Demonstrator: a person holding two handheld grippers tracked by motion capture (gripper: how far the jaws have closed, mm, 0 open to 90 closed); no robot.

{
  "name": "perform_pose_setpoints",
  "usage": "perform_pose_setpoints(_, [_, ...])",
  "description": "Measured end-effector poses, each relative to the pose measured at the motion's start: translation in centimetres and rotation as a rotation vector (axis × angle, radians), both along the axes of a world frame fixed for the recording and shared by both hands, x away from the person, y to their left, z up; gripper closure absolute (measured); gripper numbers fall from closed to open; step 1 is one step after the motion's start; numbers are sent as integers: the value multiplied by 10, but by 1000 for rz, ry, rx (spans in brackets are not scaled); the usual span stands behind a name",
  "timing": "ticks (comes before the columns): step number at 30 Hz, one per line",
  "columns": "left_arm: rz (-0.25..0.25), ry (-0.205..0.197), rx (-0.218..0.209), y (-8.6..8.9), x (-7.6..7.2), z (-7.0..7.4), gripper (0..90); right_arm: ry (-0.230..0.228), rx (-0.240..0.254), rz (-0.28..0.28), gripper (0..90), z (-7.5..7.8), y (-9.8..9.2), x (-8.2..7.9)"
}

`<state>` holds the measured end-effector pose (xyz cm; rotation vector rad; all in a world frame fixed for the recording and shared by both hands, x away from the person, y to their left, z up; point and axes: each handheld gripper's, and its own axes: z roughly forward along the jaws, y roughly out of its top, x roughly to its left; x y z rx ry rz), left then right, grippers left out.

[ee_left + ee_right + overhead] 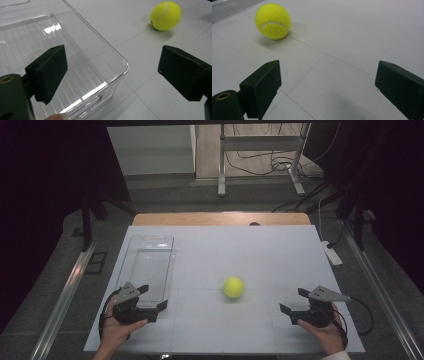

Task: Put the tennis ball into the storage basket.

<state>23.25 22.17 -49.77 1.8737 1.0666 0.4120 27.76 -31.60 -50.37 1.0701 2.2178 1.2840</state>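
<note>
At the near edge of the white table sheet (210, 330), two hand-held black two-jaw grippers are seen. The left gripper (154, 296) is held at the near right corner of a clear, ribbed rectangular plastic tray (150, 265); its jaws stand released, wide apart, with nothing gripped, one jaw over the tray's interior and the other over bare table, so that the tray's rounded corner lies between them. The right gripper (294, 301) is held near the right edge, its jaws likewise released and empty over bare sheet.

Farther in, a yellow felt tennis ball (233, 287) is seen resting on the sheet between the two grippers, well apart from both and just right of the tray. No obstacle is noted between either gripper and the ball.

Beyond the sheet, a wooden table edge (200, 218), metal stand legs (220, 175) and loose floor cables (270, 165) are noted.
</note>
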Motion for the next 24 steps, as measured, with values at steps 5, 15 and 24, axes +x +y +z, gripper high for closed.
perform_pose_setpoints(5, [-5, -1, 0, -2, -1, 2, 97, 1, 10, -4, 71, 0, -1, -1])
perform_pose_setpoints(15, [-14, 8, -6, -7, 4, 4, 93, 5, 7, 0, 75, -1, -1, -2])
perform_pose_setpoints(24, [-16, 8, -6, -6, 4, 5, 90, 8, -3, 4, 77, -2, -1, -1])
